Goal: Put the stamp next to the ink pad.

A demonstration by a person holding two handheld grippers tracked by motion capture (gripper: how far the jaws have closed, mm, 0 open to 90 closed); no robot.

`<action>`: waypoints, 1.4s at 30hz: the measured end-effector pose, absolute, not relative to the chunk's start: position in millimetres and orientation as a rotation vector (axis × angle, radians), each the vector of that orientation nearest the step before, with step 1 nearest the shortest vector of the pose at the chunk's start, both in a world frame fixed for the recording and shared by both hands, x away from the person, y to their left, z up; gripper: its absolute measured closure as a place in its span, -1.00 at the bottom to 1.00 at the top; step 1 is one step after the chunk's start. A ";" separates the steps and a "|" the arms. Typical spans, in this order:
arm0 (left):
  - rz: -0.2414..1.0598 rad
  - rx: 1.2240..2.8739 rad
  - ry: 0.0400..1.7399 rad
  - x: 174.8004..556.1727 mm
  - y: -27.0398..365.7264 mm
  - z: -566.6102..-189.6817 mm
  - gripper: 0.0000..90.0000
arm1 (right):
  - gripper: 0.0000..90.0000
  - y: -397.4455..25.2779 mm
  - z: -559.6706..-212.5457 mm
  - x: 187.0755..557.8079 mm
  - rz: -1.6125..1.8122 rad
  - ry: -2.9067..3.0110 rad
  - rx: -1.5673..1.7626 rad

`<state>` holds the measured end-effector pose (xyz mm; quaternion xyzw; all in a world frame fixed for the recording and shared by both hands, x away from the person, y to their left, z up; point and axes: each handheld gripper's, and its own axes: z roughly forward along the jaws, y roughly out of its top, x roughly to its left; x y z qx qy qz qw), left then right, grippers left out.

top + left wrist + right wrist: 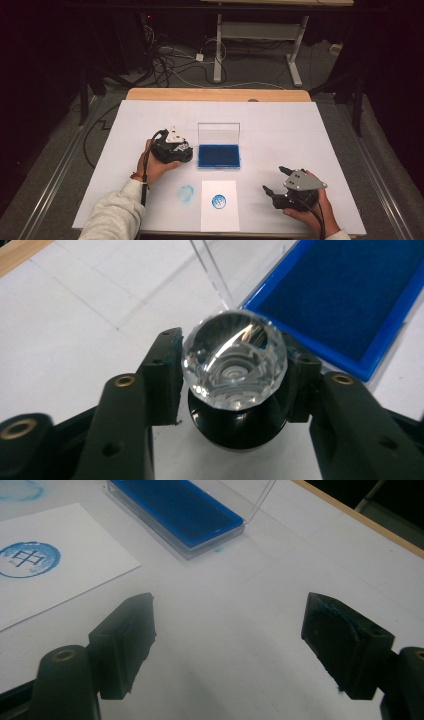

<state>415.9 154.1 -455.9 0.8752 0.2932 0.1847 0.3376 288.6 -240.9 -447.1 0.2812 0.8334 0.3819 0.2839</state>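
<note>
Beside blue ink pad (218, 156), left gripper (172, 148) clamps crystal-topped stamp (234, 365) upright on table (300, 135). Right gripper (280, 187) near stamped paper (220, 205), jaws apart, holding nothing.

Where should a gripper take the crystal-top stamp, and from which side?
At the faceted clear knob, jaws closing on two opposite sides of it, coming in level from the side. The left gripper holds it this way: the knob is wider than the black base under it, so the pads seat on its rim, and the inked face below likely stays free for the blue ink pad.
</note>
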 end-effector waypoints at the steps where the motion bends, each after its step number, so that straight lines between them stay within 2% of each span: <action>1: 0.474 2.268 0.765 415.7 154.5 -456.2 0.05 | -0.51 -240.8 -447.0 288.3 1.019 2.228 0.750; 12: 0.524 2.206 0.743 406.2 156.0 -442.5 -0.22 | -0.52 -242.6 -446.7 288.8 1.014 2.205 0.758; 16: 0.567 2.183 0.757 403.1 153.7 -439.3 -0.44 | -0.53 -243.2 -446.9 289.6 1.012 2.200 0.763; 23: 0.588 2.141 0.728 396.8 153.0 -433.1 -0.61 | -0.53 -243.8 -445.7 289.4 1.012 2.184 0.764; 42: 0.671 2.103 0.627 375.9 151.9 -413.4 -0.64 | -0.54 -244.2 -444.1 288.3 1.023 2.176 0.762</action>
